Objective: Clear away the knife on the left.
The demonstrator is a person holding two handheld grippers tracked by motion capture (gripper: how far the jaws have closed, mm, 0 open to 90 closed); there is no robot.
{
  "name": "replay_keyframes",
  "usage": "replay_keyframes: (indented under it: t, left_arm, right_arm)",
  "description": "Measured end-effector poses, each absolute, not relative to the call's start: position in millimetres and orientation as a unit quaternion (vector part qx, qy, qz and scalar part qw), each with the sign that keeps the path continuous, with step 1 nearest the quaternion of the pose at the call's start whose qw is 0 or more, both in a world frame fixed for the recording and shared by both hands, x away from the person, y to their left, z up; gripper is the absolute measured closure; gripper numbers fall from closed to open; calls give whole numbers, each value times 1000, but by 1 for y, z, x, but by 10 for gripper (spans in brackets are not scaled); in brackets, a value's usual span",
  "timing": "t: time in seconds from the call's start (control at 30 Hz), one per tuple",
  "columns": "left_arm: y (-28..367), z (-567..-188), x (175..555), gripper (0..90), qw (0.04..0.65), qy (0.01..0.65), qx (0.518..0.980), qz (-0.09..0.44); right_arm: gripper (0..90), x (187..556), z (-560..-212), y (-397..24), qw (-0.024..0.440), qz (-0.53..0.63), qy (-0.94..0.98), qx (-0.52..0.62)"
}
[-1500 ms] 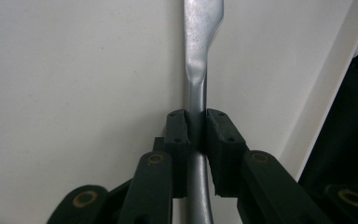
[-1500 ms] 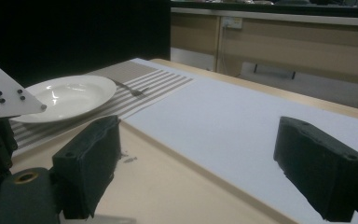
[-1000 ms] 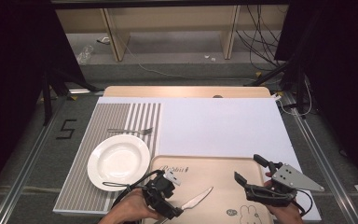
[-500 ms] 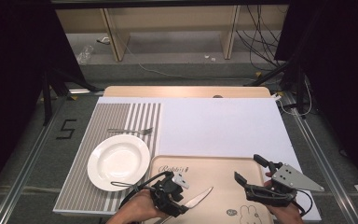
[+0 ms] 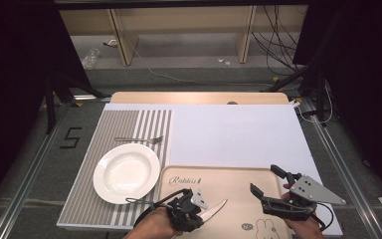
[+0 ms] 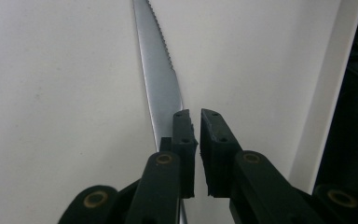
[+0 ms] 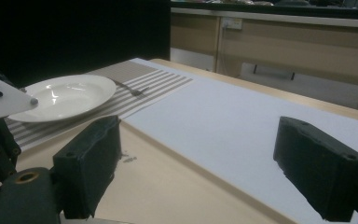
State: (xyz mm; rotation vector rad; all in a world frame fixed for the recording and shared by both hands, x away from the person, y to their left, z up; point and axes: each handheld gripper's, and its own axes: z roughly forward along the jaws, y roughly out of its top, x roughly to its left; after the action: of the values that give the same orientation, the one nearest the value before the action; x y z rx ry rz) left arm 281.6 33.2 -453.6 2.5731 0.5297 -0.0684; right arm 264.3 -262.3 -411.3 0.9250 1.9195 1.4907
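Since the earlier high view, the left gripper (image 5: 198,208) has eased forward over the knife (image 5: 214,211) and its jaws have just been closing, drawn in from wide apart to a narrow slit. From the left gripper view the two black pads stand almost together with the knife (image 6: 161,88) passing under the left pad; its serrated blade runs up and away across the pale tray (image 6: 60,116), and whether the pads actually pinch the steel cannot be made out, since a thin gap shows between them and the handle end is hidden beneath the jaws. Seen from above, the knife lies at the near left part of the beige tray (image 5: 238,179), blade tip pointing to the right and slightly away, the gripper sitting over its handle end. Printed on the tray is the word "Rabbit" (image 5: 185,180) near its far left corner, and a small rabbit drawing (image 5: 262,228) near the front edge. The right gripper (image 5: 271,185) hangs over the tray's right side, jaws spread wide with nothing between them; its own view looks between the pads toward the white plate (image 7: 65,96) and the fork (image 7: 133,89) on the striped placemat (image 7: 163,84). A "5" (image 5: 70,138) is marked on the floor left of the table
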Motion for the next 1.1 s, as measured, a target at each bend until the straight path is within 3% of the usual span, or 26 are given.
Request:
replay_keyframes:
  t: [0.17, 1.1]
  left_arm:
    - [31, -459, 280, 882, 252, 196, 947, -20]
    - [44, -466, 291, 892, 246, 230, 942, 16]
  right_arm:
    - [158, 264, -411, -262, 266, 553, 712, 343]
    - [158, 263, -411, -260, 267, 549, 718, 334]
